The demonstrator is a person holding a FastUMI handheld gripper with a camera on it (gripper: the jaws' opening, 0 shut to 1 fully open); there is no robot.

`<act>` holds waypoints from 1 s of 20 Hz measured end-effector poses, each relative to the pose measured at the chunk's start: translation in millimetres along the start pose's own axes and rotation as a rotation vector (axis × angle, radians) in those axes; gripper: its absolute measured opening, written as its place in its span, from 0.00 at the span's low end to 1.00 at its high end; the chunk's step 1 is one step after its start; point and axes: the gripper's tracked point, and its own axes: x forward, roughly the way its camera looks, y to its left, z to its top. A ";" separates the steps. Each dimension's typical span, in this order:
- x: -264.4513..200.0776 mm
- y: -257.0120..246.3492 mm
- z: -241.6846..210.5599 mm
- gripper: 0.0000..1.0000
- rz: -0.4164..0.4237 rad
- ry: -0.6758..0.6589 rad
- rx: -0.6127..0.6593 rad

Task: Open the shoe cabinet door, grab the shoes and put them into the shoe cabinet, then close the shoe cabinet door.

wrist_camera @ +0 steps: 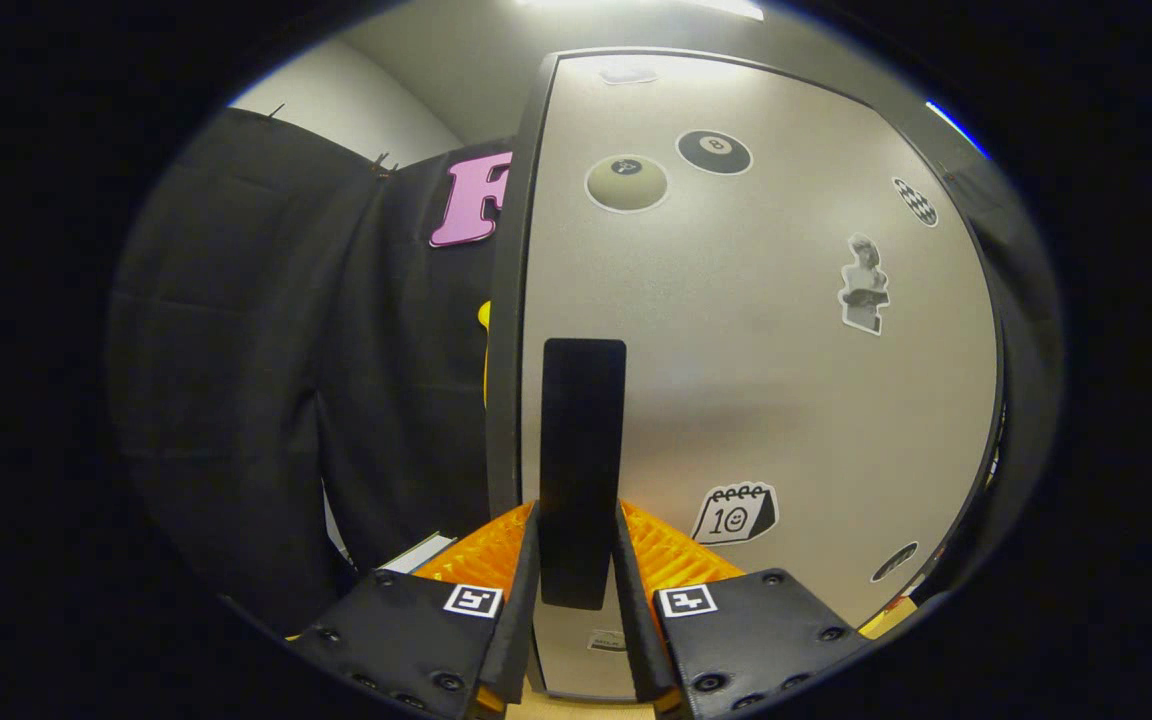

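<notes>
Hand-held gripper (581, 575) on door handle (582, 450).
Fingers are pinching the vertical handle near the left edge of the cabinet door (766, 330).

I see bright light from a ceiling lamp (676, 6) glaring softly off the pale cabinet door (796, 380); edges bend with fisheye distortion, the wall cloth (266, 380) stays dim.

Grey stickered cabinet door (736, 330); upright black handle (581, 450).
</notes>
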 end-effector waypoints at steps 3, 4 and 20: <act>2.9 0.0 -1.8 0.29 0.003 0.004 -0.017; 2.4 0.9 -0.8 0.23 0.014 0.004 -0.022; -78.0 -0.2 0.5 0.16 0.187 0.009 0.025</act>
